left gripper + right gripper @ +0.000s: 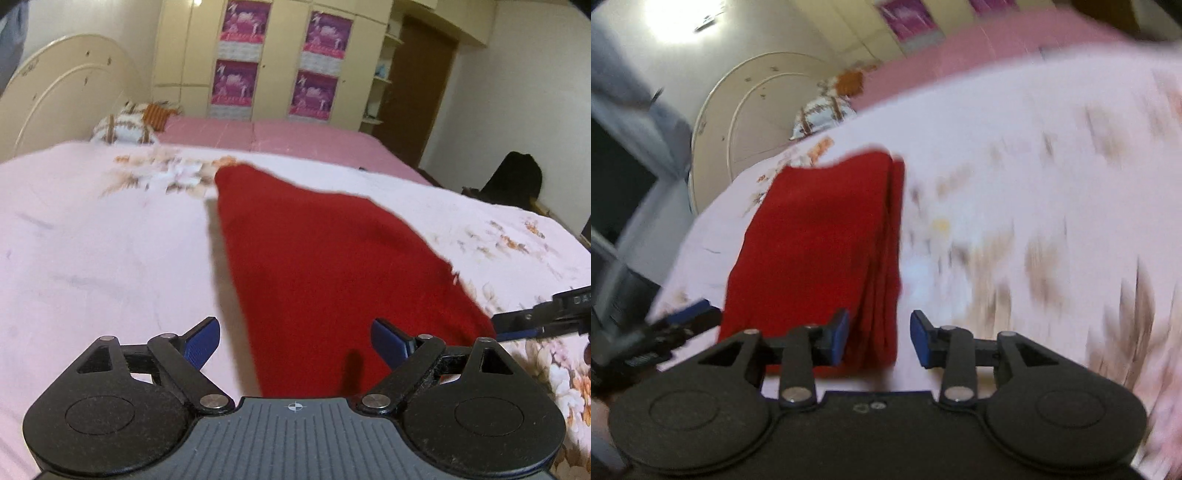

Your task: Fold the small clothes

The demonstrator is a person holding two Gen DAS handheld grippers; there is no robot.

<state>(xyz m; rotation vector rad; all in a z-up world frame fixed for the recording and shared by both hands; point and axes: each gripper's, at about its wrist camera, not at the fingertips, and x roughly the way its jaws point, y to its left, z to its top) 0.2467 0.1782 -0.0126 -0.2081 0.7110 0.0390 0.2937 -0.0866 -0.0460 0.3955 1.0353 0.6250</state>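
Lying on the floral bedsheet point(92, 240), one red garment point(325, 266), folded into a long narrow stack; its layered edges show along the right side in the right wrist view, and it tapers toward a far corner in the left wrist view.

Left gripper point(295, 341): hovers just above the near end of the garment, jaws spread wide, blue pads point(203, 341) apart with nothing between them but the cloth below; no contact visible.

Right gripper point(879, 339): jaws partly apart, narrower than the left. The left pad overlaps the garment's near corner in view and the right pad stands clear over the sheet; the cloth's edge lies in the gap between them. The pads do not press on it. This view is blurred.

Each gripper shows at the edge of the other's view, at either side of the garment's near end.

Bedsheet: pale pink with brown and orange flower print, covering the near bed.

Background: patterned pillows point(125, 125) at the curved cream headboard point(62, 92); a plain pink sheet point(280, 136) beyond; cream wardrobe doors carrying four purple posters point(236, 83); a brown door point(421, 85); a dark object point(513, 181) past the bed's far right side, too indistinct to identify.
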